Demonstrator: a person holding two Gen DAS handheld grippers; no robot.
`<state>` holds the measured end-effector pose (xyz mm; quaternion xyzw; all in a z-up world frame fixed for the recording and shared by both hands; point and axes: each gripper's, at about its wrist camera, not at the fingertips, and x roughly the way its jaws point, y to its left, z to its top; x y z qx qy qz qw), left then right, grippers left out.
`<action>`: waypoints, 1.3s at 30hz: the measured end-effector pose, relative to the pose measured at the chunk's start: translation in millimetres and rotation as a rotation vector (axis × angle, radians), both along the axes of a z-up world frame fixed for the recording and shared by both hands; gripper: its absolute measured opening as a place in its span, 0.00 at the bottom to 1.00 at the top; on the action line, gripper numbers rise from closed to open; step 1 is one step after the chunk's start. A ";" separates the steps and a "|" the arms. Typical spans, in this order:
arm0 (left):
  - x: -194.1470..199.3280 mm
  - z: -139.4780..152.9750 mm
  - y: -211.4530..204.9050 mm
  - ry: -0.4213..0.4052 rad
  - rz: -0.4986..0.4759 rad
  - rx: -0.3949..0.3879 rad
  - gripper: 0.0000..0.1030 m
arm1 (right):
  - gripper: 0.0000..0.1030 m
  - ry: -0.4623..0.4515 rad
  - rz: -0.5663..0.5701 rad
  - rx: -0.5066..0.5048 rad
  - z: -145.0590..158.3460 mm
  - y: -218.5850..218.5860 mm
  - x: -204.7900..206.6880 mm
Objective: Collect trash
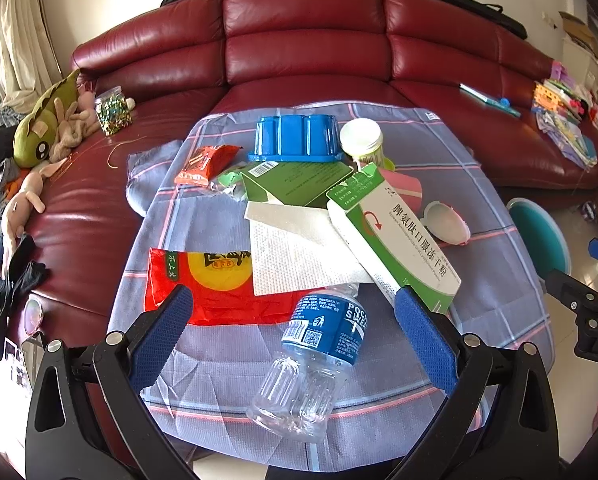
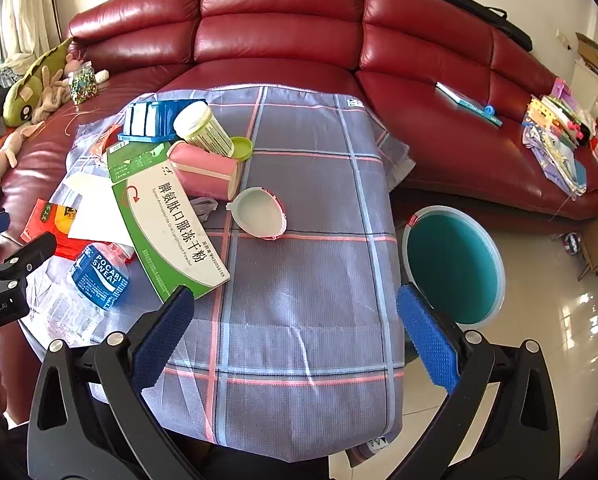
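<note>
2 grippers hung above a table under a plaid cloth [image 2: 299, 280], both with jaws apart and holding nothing. Left gripper [image 1: 295, 300]: poised over a clear bottle [image 1: 311, 360] with a blue label, lying on its side near the near edge. Right gripper [image 2: 295, 300]: over bare cloth at the near right corner. Toward the far left corner lay a green-and-white carton [image 1: 395, 232], red wrapper [image 1: 215, 288], paper towel [image 1: 295, 248], blue tray [image 1: 299, 136], pink cup [image 2: 207, 172]. Teal bin [image 2: 455, 264]: floor, beside the right edge.

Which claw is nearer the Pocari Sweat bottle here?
Left. The left claw is open right over the bottle, which lies between its fingers. The right claw is open over bare tablecloth, off to the bottle's right.
</note>
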<state>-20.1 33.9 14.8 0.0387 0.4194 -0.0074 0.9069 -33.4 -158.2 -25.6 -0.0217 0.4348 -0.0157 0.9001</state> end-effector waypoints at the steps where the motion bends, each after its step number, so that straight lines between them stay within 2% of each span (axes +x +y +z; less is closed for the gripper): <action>1: -0.4 -0.6 0.1 -0.001 -0.001 0.002 0.98 | 0.94 0.002 -0.002 0.004 -1.5 -0.6 0.2; 8: -4.0 -16.3 3.4 0.046 -0.040 -0.018 0.98 | 0.94 0.017 0.018 0.011 -11.8 0.8 3.1; 12: -8.3 -42.3 6.1 0.110 -0.081 -0.001 0.98 | 0.94 0.045 0.029 0.031 -23.3 -0.5 5.3; 16: -2.8 -74.6 10.7 0.208 -0.095 -0.006 0.98 | 0.94 0.096 0.067 0.042 -40.0 4.6 13.8; 21: 10.3 -95.9 12.6 0.242 -0.103 -0.004 0.97 | 0.94 0.138 0.134 0.071 -50.0 18.5 33.4; 23: 13.2 -100.1 12.0 0.255 -0.134 -0.040 0.79 | 0.94 0.151 0.156 0.077 -50.8 25.8 41.3; 24: 13.7 -101.6 12.1 0.265 -0.145 -0.054 0.66 | 0.94 0.159 0.173 0.087 -50.8 29.8 46.3; 25: 13.4 -102.1 12.9 0.261 -0.144 -0.059 0.65 | 0.94 0.167 0.185 0.095 -51.0 32.8 50.4; 31: 11.9 -102.9 31.8 0.280 -0.152 -0.165 0.65 | 0.94 0.200 0.287 0.114 -50.7 66.3 81.2; 35: 13.6 -103.8 43.0 0.283 -0.145 -0.193 0.66 | 0.94 0.234 0.345 0.095 -57.2 92.7 100.3; 39: 16.7 -106.1 48.1 0.281 -0.136 -0.179 0.71 | 0.94 0.274 0.386 0.069 -68.1 112.6 117.3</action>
